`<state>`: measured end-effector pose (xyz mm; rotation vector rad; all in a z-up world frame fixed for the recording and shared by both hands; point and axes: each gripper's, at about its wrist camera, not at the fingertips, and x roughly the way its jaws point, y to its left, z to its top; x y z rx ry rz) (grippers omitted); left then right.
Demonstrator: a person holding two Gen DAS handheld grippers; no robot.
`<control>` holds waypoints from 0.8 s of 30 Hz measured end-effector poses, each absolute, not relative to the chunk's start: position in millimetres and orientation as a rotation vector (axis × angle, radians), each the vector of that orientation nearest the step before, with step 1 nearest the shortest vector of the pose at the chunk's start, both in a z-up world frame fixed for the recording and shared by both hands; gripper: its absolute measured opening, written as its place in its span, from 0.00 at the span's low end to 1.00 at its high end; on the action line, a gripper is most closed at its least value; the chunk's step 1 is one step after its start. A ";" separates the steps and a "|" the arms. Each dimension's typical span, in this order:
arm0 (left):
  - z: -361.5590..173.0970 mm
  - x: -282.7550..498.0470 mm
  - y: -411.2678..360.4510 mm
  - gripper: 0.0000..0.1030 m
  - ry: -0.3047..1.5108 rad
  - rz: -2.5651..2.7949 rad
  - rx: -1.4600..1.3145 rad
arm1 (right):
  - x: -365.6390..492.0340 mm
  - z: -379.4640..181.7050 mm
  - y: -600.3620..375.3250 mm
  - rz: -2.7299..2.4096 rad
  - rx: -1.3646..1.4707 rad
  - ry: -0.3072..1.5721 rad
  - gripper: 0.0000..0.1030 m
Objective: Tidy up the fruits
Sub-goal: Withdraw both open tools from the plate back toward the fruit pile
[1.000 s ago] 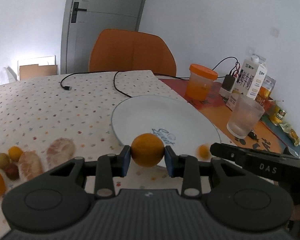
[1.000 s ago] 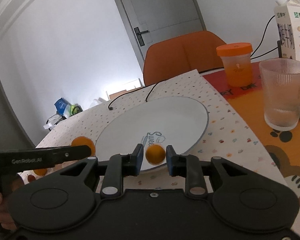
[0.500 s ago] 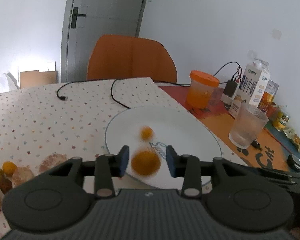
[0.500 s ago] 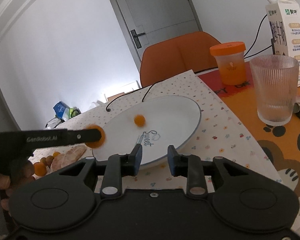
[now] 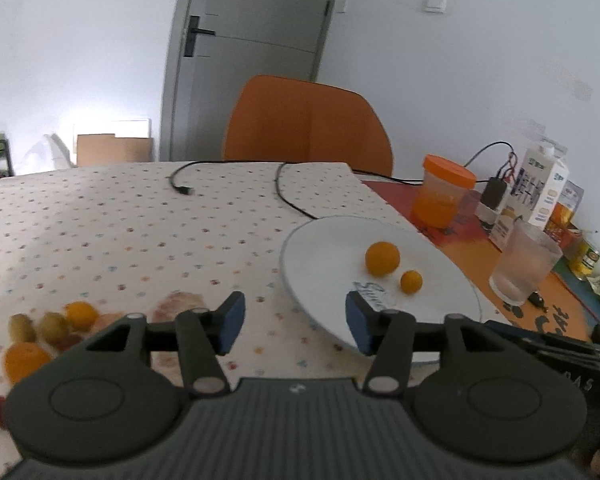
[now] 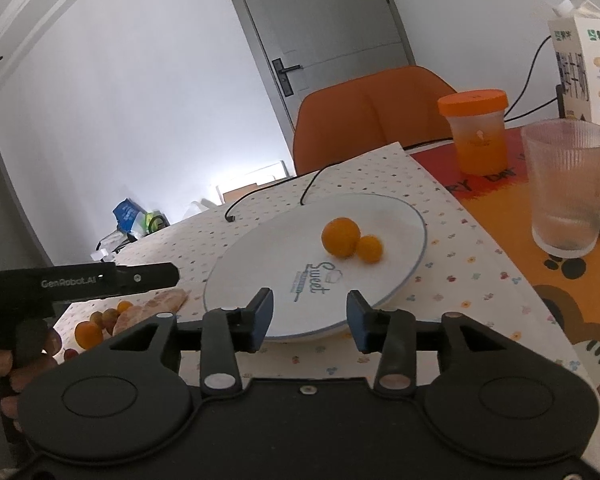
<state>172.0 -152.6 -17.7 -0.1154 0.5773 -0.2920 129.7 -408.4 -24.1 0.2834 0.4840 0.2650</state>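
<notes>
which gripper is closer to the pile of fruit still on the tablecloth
Left. The left gripper hangs beside the fruit pile; the right gripper sits at the plate, farther off.

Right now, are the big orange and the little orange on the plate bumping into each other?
Apart. The left wrist view shows white plate between the big orange and little orange; the right view overlaps them.

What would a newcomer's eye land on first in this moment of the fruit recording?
Most likely the two orange fruits on the white plate: a larger orange with a smaller orange beside it, right of the table's middle. Next, both grippers, left gripper and right gripper, open and empty in front of the plate. Off to the left, a loose pile of fruit waits on the dotted tablecloth.
</notes>
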 end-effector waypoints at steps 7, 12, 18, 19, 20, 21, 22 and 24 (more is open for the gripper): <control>-8.9 159.8 -126.2 0.77 0.561 -0.233 -0.119 | 129.4 -20.6 -393.6 0.283 0.265 0.484 0.55; -6.6 150.4 -107.1 0.84 0.542 -0.170 -0.120 | 130.2 -18.9 -382.2 0.293 0.251 0.485 0.68; -5.0 136.7 -86.4 0.87 0.536 -0.159 -0.139 | 124.6 -14.0 -370.2 0.291 0.231 0.461 0.93; -4.7 133.1 -83.6 0.87 0.527 -0.152 -0.142 | 123.7 -12.8 -368.7 0.288 0.231 0.454 0.99; -4.3 128.9 -80.7 0.87 0.510 -0.140 -0.142 | 122.6 -11.2 -367.2 0.285 0.231 0.444 1.00; -4.3 124.8 -79.0 0.87 0.496 -0.133 -0.140 | 121.5 -9.8 -365.7 0.284 0.231 0.435 1.00; -4.5 120.6 -76.4 0.87 0.484 -0.126 -0.139 | 121.0 -8.2 -363.8 0.282 0.228 0.430 1.00; -5.2 113.2 -71.1 0.87 0.473 -0.112 -0.142 | 120.2 -6.3 -359.8 0.280 0.220 0.427 1.00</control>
